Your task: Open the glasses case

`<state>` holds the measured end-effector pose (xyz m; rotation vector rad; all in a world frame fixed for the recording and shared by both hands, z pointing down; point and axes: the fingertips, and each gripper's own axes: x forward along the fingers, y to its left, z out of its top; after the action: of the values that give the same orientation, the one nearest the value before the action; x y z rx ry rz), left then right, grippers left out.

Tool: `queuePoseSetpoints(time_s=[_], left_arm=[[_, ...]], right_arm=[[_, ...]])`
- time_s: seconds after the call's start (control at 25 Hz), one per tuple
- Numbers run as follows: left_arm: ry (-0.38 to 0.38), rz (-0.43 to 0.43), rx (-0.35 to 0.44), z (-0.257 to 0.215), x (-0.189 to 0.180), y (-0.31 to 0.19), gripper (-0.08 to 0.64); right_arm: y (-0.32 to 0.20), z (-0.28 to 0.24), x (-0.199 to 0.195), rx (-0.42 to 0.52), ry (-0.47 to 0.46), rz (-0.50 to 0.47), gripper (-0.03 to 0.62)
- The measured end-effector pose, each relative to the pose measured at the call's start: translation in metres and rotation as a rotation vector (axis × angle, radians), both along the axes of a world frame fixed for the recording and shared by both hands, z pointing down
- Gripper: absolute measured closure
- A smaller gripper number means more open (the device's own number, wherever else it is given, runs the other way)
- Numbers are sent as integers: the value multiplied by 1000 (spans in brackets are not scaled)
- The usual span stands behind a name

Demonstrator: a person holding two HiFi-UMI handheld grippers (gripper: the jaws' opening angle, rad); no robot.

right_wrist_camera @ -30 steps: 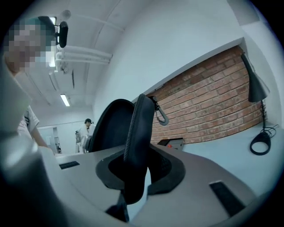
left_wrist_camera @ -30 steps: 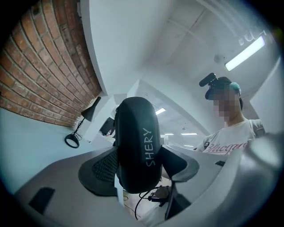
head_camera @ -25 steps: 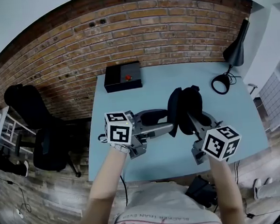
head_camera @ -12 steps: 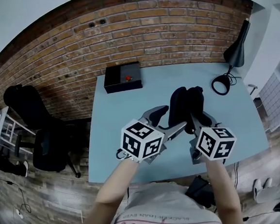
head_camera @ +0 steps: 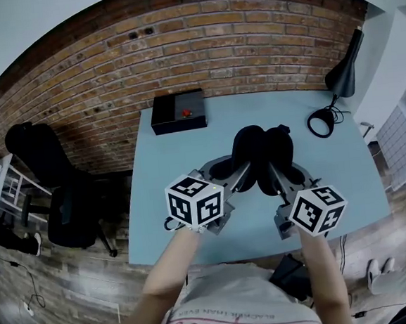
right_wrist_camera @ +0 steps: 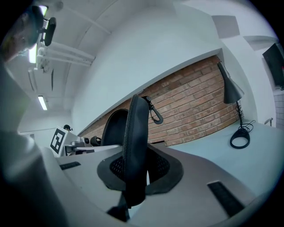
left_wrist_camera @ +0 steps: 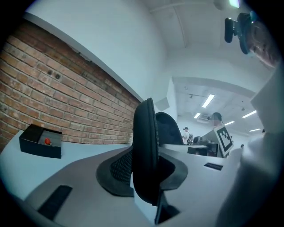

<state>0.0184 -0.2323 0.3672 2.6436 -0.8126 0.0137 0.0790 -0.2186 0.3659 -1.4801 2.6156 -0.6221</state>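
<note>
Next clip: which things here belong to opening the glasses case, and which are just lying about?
In the job: glasses case, gripped by the right claw; left claw, jaws closing on its other half.
Lying about: black box, desk lamp, office chair.

text: none legible | shirt (head_camera: pixel 237 311) print — cut off, unreadable

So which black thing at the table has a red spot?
The flat black box by the wall; the zipped glasses case and desk lamp show none.
</note>
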Motion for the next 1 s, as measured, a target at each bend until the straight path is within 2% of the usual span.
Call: queuePoseSetpoints(time_s=[0.16, 0.28, 0.44, 0.6, 0.72, 1.0], left_arm=[[11, -48, -32, 3, -9, -3, 491], [-6, -101, -50, 8, -13, -5, 491], [-19, -152, -27, 10, -13, -4, 491], [-8, -188, -23, 12, -14, -4, 491], [0, -237, -35, 14, -26, -11, 492], [10, -280, -30, 16, -39, -14, 492]], right_arm=[[1, 1, -7, 49, 68, -35, 545], [0, 6, -8, 60, 132, -16, 545], [1, 8, -9, 93, 210, 16, 543], [4, 7, -8, 113, 233, 16, 531], [6, 6, -5, 117, 256, 14, 494], [12, 2, -6, 161, 297, 33, 494]])
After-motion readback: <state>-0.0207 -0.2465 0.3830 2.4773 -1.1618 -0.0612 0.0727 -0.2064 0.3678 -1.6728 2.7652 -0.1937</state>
